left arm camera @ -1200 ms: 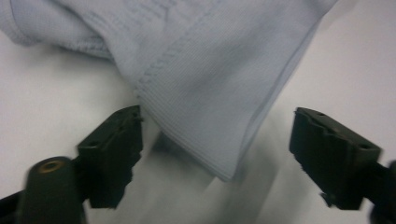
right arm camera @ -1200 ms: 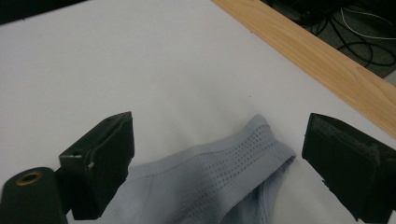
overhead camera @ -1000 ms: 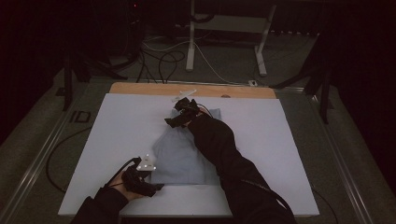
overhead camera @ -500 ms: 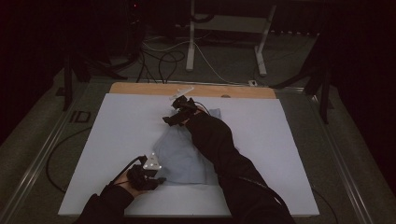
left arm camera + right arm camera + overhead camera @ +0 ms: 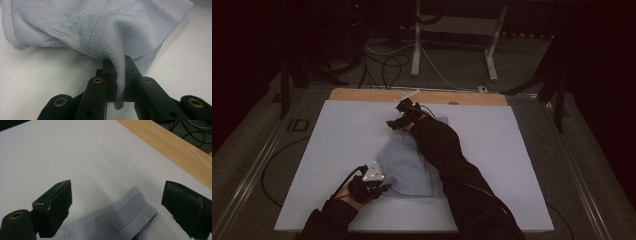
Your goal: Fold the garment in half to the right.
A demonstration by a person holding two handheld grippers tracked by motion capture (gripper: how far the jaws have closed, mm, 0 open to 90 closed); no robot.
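A pale blue-grey knit garment [image 5: 404, 167] lies crumpled on the white table top [image 5: 337, 140]. At its near left corner sits my left gripper [image 5: 373, 184]. In the left gripper view the left gripper [image 5: 117, 65] is shut on a fold of the garment's ribbed hem [image 5: 119, 85]; its jaws have just been closing on that fabric. My right gripper [image 5: 403, 118] rests at the garment's far end, the sleeved arm lying across the cloth. In the right gripper view the right gripper [image 5: 120, 195] stands wide open, with the garment's ribbed edge [image 5: 120, 220] low between its jaws, untouched.
A wooden strip [image 5: 422, 96] runs along the table's far edge, close beyond the right gripper. Cables [image 5: 387, 65] and a stand's white metal legs [image 5: 417, 45] lie on the dark floor behind. Bare white surface stretches left and right of the garment.
The left hand has shifted slightly at the garment's near left corner. The right arm and the rest of the garment lie as before.
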